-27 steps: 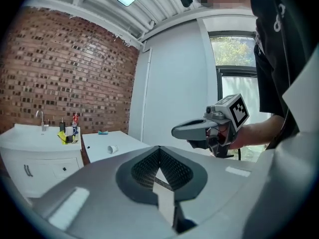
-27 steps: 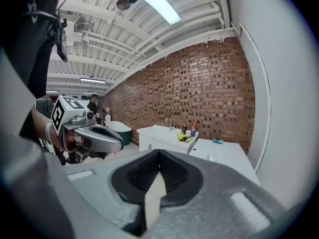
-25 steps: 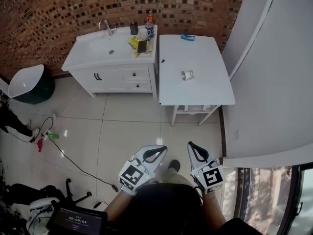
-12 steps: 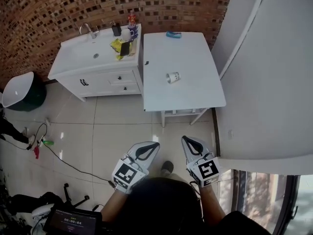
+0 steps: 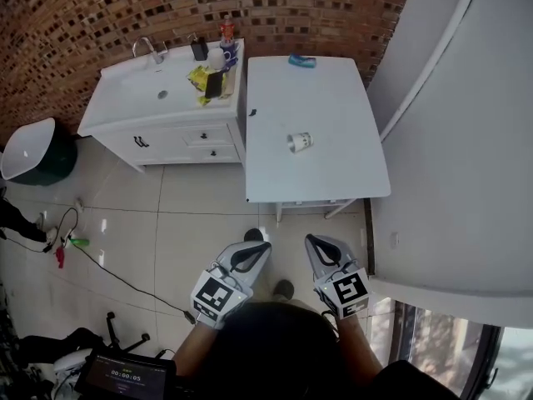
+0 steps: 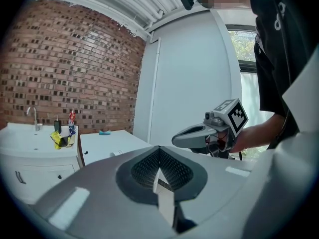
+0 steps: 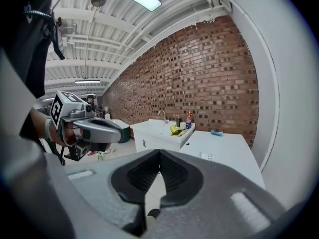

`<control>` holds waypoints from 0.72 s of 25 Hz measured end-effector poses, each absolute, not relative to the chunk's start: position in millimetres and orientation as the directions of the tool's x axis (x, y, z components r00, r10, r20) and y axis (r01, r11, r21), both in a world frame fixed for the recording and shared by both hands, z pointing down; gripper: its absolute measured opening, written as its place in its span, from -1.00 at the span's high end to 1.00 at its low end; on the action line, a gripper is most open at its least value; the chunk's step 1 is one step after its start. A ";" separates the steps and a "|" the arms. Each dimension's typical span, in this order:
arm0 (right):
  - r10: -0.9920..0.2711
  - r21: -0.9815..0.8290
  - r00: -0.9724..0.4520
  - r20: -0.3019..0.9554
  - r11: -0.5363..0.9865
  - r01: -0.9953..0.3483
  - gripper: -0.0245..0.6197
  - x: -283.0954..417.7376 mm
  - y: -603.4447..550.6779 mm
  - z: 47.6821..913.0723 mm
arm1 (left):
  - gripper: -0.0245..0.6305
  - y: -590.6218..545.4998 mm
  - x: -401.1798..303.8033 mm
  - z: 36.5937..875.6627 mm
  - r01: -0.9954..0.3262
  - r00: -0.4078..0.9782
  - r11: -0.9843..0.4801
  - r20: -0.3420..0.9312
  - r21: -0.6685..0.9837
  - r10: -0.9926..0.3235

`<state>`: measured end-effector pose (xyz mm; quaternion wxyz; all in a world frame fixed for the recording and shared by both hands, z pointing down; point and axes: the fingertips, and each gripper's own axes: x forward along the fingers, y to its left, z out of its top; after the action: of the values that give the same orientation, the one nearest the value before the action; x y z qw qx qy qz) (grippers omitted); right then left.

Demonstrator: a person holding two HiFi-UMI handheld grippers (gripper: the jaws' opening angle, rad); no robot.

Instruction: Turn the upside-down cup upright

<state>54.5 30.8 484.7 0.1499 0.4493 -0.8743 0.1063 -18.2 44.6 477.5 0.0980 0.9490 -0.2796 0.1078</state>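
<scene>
Approach stage: left gripper (image 5: 253, 250) and right gripper (image 5: 320, 245) pinched closed, empty; cup (image 5: 299, 142), seemingly on its side, lies at twelve o'clock, so reach it next.

A cup (image 5: 299, 142) sits near the middle of a table (image 5: 333, 98). A sink cabinet (image 5: 158, 111) stands just left of the table, both backed against a wall (image 5: 100, 15).

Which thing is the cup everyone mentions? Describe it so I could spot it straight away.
Find the brick wall, then the white table beside the sink cabinet. The cup is the small white thing alone near the table's middle, far from the blue thing at the wall edge.
</scene>
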 end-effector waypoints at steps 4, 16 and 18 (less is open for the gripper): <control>-0.754 -0.050 -0.545 0.367 0.568 -0.821 0.95 48.0 -8.4 486.8 | 0.88 5.6 -21.2 481.4 -0.535 0.832 -0.835 0.255 0.129 -0.493; -0.759 -0.004 -0.478 0.443 0.532 -0.847 0.95 26.2 -147.1 497.9 | 0.88 -129.7 -46.0 473.7 -0.490 0.859 -0.861 0.240 0.137 -0.451; -0.752 0.007 -0.448 0.484 0.515 -0.857 0.95 25.2 -165.8 513.0 | 0.88 -148.9 -51.4 474.0 -0.487 0.861 -0.862 0.242 0.141 -0.447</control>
<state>25.2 -165.8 513.0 0.2194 0.4776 -0.8422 0.1200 -51.4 -148.9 474.0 0.0989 0.9596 -0.2435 0.1007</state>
